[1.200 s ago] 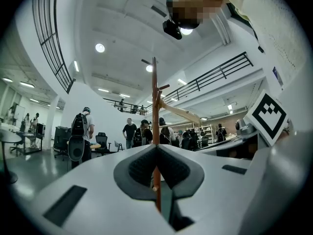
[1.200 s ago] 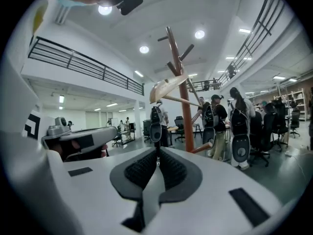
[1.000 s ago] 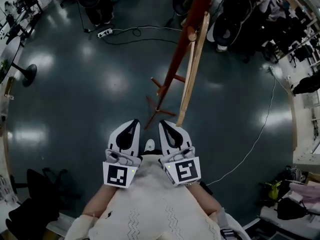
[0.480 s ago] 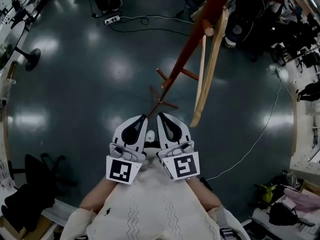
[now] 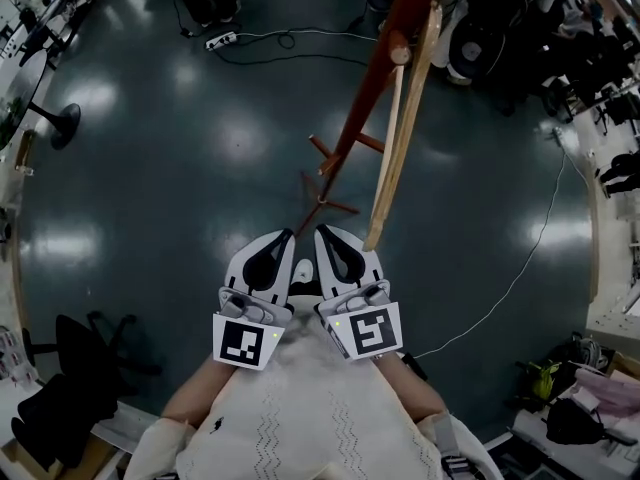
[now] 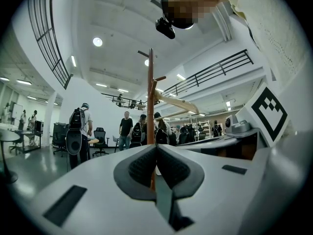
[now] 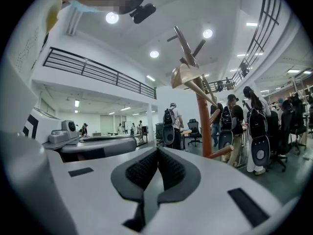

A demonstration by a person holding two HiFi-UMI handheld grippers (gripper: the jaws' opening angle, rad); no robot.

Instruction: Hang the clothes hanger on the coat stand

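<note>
The red-brown coat stand (image 5: 366, 98) rises from its crossed feet (image 5: 322, 204) toward the top of the head view. A pale wooden clothes hanger (image 5: 395, 138) hangs from a peg near the stand's top, and its lower end reaches down to just above my right gripper. Both grippers are held close together in front of the person's chest, below the stand's base. My left gripper (image 5: 283, 240) is shut and empty, and so is my right gripper (image 5: 325, 236). The left gripper view has the shut pads (image 6: 156, 153) in front of the pole (image 6: 150, 97). The right gripper view shows the hanger (image 7: 188, 77) on the stand (image 7: 203, 126), apart from the gripper (image 7: 157, 156).
A power strip (image 5: 224, 40) and cables lie on the dark floor behind the stand. A white cable (image 5: 520, 268) runs along the right. A black chair (image 5: 85, 363) stands at lower left. Several people with backpacks (image 7: 254, 126) and office chairs stand beyond the stand.
The hanger has swung on its peg: its lower end went right, then came back left. Both grippers stayed shut and side by side.
</note>
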